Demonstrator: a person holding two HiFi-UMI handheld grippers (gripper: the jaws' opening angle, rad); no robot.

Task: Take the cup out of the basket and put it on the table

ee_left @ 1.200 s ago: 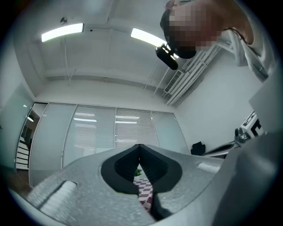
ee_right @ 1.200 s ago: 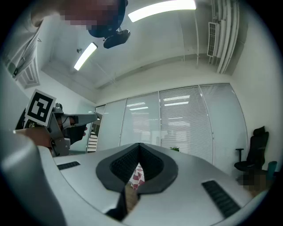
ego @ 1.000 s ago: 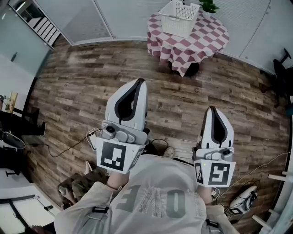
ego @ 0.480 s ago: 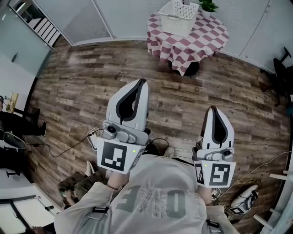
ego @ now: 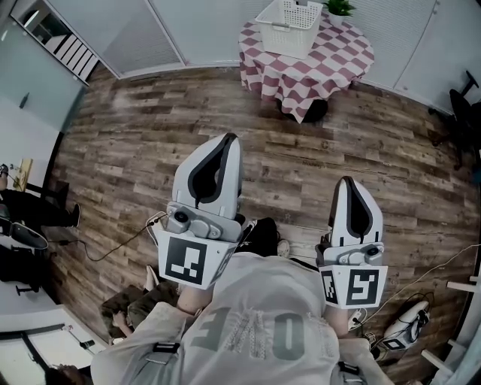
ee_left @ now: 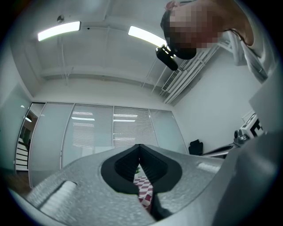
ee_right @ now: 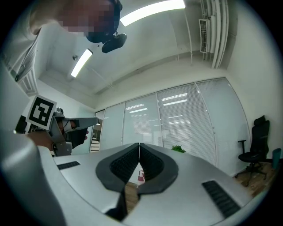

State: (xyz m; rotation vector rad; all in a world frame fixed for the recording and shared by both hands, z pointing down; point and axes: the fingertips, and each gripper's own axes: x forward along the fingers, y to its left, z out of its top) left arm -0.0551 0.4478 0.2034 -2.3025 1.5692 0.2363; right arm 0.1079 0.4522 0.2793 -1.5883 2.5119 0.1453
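Left hand-held gripper (ego: 228, 140) and right hand-held gripper (ego: 346, 181) are both carried low against the person's chest, noses aimed forward over the brown wood-plank floor (ego: 128, 128). Each has its jaws pressed together with nothing pinched. Only checked cloth and floor show through the slit under the tips. Probably tucked in and closed because this looks like the approach stage: nothing is within reach, so a compact carry makes sense.

The white slatted plastic basket (ego: 288, 21) sits on the round worktop draped in red-and-white checked cloth (ego: 319, 64), at the far side of the room by the wall, well apart from both grippers. A small green potted plant (ego: 340, 7) stands just behind the basket on the same worktop.

The cup is not visible in any view. By the task it should be inside the basket, hidden by the basket walls from this angle. Its long axis and which way it points cannot be told, so it may be upright or on its side.

The basket stands upright with its mouth up, set toward the worktop's back-left. Bare cloth in front and to the right leaves room to set the cup down.

Judgement: the task is not started. The gap has to be closed first, then one jaw pair spread over the basket mouth.
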